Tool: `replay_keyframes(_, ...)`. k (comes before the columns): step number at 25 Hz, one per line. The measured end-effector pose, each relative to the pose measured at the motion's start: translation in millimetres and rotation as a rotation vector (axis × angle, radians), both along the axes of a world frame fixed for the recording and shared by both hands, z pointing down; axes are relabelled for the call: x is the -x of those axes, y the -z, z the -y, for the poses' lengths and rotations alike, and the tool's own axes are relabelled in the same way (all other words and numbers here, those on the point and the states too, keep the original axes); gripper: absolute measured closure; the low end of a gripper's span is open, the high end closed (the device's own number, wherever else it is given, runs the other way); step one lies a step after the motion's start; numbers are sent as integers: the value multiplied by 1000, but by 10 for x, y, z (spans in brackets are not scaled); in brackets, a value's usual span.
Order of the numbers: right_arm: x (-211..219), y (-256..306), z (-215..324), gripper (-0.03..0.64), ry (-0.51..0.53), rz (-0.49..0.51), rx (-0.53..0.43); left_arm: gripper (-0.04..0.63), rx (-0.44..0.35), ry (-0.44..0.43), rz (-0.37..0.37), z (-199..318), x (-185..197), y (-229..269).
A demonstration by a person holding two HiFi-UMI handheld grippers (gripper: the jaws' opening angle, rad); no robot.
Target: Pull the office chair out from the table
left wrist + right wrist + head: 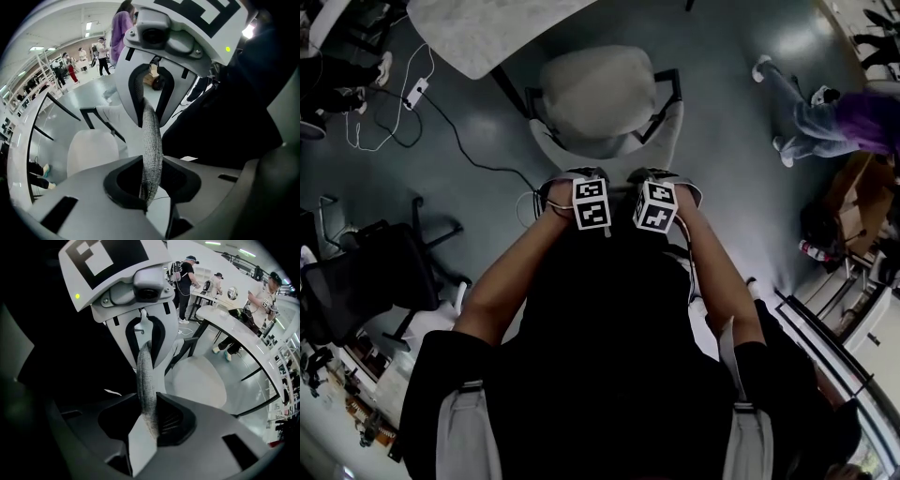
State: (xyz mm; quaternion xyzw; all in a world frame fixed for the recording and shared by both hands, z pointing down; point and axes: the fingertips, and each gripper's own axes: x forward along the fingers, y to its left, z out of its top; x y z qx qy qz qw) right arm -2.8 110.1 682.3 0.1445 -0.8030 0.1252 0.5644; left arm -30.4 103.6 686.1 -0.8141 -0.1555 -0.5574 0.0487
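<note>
The office chair has a pale seat (598, 94) and stands just in front of the white table (478, 28). Both grippers grip the top edge of its grey mesh backrest, side by side. In the head view the left gripper (567, 180) and the right gripper (661, 178) sit under their marker cubes. The left gripper view shows the mesh edge (151, 150) pinched in the left gripper (149, 187), with the seat (91, 150) beyond. The right gripper (147, 420) likewise clamps the mesh edge (145, 376), with the seat (197, 378) and table (234, 329) beyond it.
A black office chair (366, 272) stands at the left. A power strip with a cable (417, 91) lies on the floor near the table. A person in purple (853, 122) sits at the right beside cardboard boxes (862, 187). Several people stand far off.
</note>
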Motion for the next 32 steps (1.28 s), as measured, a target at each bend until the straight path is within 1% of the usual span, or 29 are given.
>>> replay_keyframes(6,-188,-8,-324,516,31,-8,-8,503,18,37,9,-357,-171,15)
replay_keyframes(10,-298,-26,-450,515,52,0,-22,503,11,62,22,-502,-264,8)
replay_keyframes(19,-317,5,-822,517,93,22,-25,503,7,126,23,-855,-298,30)
replay_keyframes(26,-279,20,-1184,517,105,43,-23,505,-11,138,36,-1213,-280,8)
replay_keyframes(32,-235,31,-1501,517,98,32,12,503,10,121,41,-1536,-230,20)
